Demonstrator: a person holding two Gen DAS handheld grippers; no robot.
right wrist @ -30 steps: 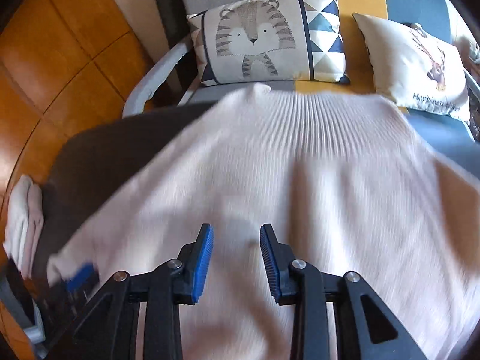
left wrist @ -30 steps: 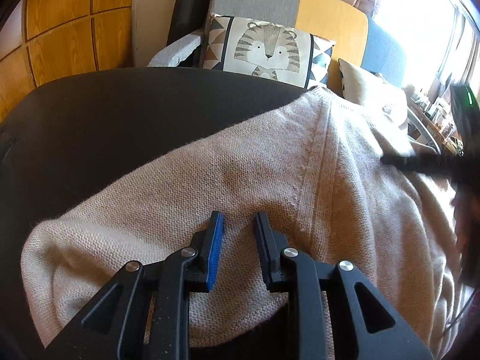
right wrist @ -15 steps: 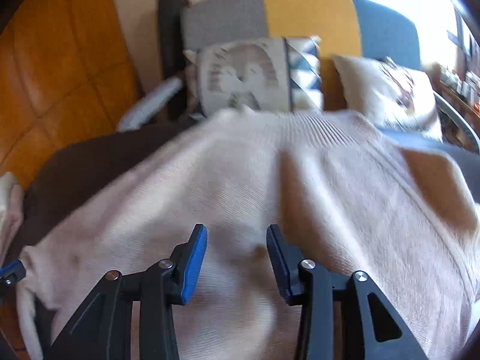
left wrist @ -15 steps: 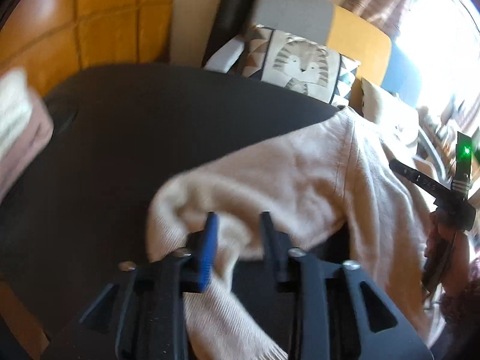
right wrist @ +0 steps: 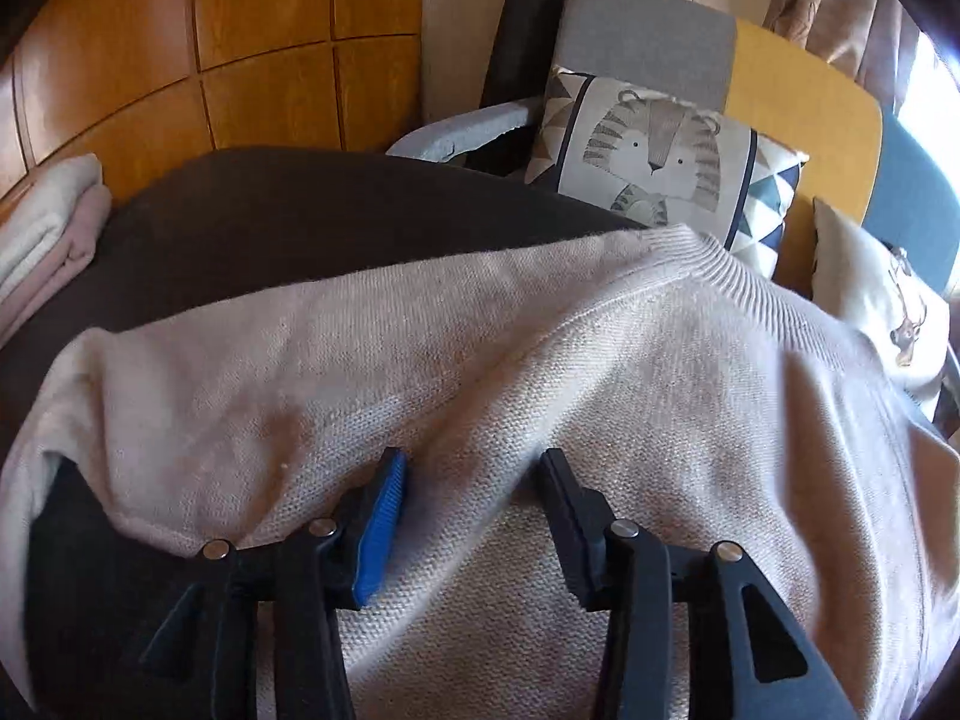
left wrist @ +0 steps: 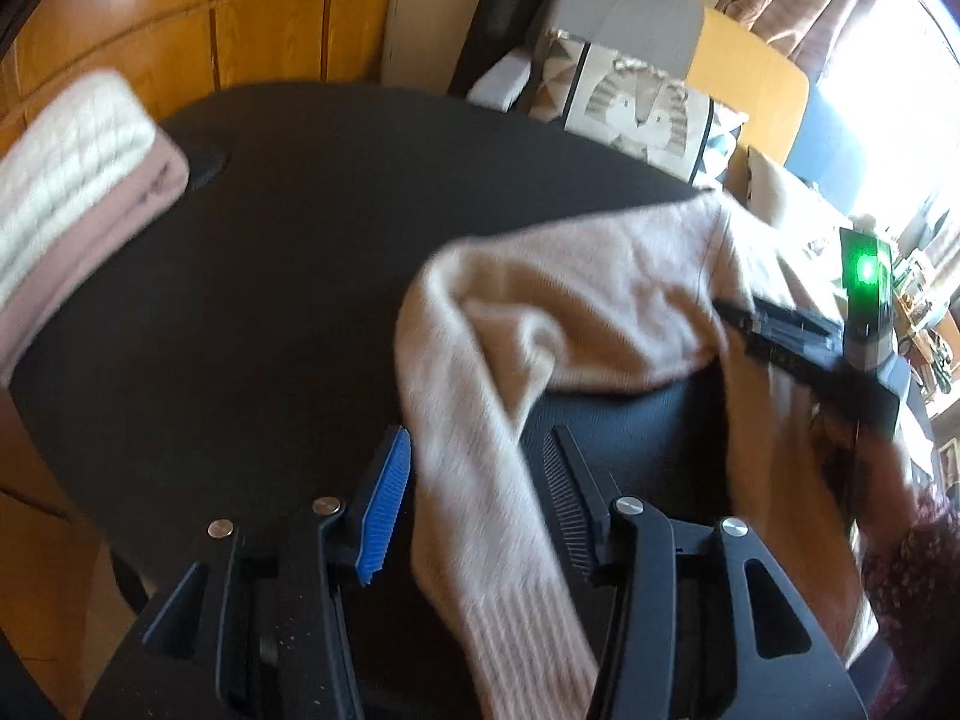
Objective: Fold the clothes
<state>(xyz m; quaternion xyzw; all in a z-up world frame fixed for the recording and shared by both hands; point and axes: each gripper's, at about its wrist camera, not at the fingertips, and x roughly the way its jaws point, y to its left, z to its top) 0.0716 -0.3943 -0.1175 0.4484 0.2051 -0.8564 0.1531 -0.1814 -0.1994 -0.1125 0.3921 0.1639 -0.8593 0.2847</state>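
A beige knit sweater lies spread on the dark round table. In the left wrist view its left sleeve is bent back toward me. It runs loose between the fingers of my left gripper, whose jaws are opening with the pads off the cloth. My right gripper hovers low over the sweater's body. Its jaws are opening too, with flat knit under the gap and nothing pinched. From the left wrist view the right gripper shows at the sweater's right side with a green light on it.
A folded stack of white and pink clothes sits at the table's left edge. Behind the table stands an armchair with a tiger cushion and a second pale cushion. A person's hand holds the right gripper.
My left gripper moved left off the sweater's body, the sleeve now lies folded back between its wider jaws. My right gripper's jaws widened as it slid left over the sweater.
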